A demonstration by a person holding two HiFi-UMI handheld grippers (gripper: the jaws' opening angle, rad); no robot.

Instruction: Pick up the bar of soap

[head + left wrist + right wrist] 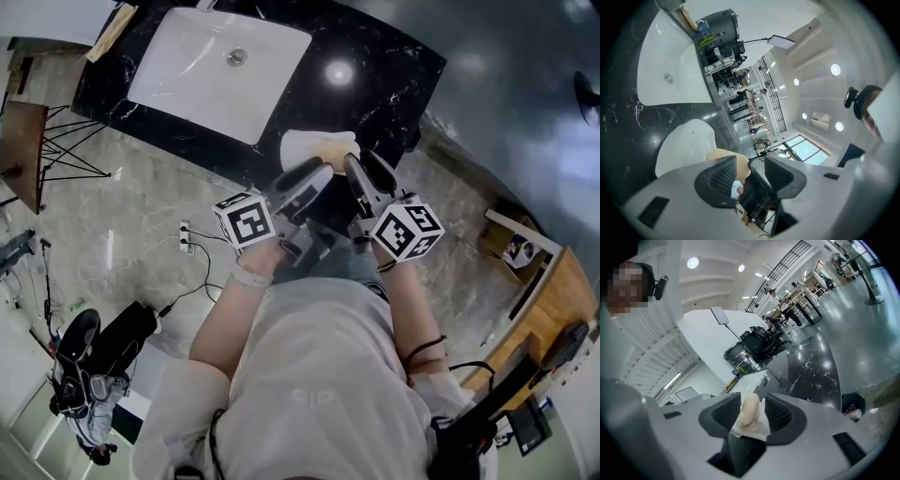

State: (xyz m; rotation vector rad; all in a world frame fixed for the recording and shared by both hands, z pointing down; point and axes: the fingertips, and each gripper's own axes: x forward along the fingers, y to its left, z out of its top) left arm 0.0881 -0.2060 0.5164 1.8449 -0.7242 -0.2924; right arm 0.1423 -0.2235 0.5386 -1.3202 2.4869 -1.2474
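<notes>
The tan bar of soap (336,143) lies on a white dish (302,148) at the near edge of the black marble counter (384,80). My right gripper (359,167) reaches it from the right. In the right gripper view the soap (750,412) stands between the jaws of the right gripper (753,404), close to the left pad, with a thin strip of white dish (759,430) showing on the other side. My left gripper (322,174) hangs open just left of the soap. In its own view the left gripper (749,164) has the soap (723,154) and dish (684,145) behind its left jaw.
A white sink (202,70) is set into the counter left of the dish. A wooden board (112,33) lies at the counter's far left corner. On the floor are a power strip with cables (185,236) and a black bag (122,337). Wooden furniture (553,300) stands at the right.
</notes>
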